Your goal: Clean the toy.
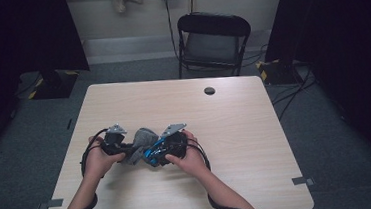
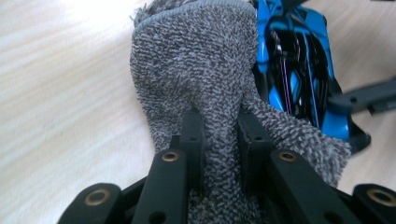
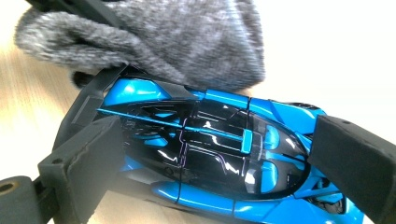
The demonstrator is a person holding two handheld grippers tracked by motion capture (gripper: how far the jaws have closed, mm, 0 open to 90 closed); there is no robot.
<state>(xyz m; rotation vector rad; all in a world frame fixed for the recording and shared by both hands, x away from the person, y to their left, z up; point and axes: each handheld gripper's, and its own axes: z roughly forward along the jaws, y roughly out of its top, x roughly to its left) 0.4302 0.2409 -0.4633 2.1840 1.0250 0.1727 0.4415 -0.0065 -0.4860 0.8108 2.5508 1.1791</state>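
Grey cloth point(image 2: 196, 70) against a blue and black toy car point(image 3: 210, 158), worked by two grippers near the front of the wooden table point(image 1: 235, 125).

Left gripper point(image 2: 219, 135) pinches a fold of the cloth, jaws nearly together on it. Right gripper point(image 3: 205, 158) clamps the car end to end between its jaws. The cloth lies over one end of the car, touching it, between the two hands.

Both claws meet at lower centre of the high view.
Left claw point(image 1: 127, 154) is clamped tight; right claw point(image 1: 153, 156) grips wide, forearms rising from the bottom edge.
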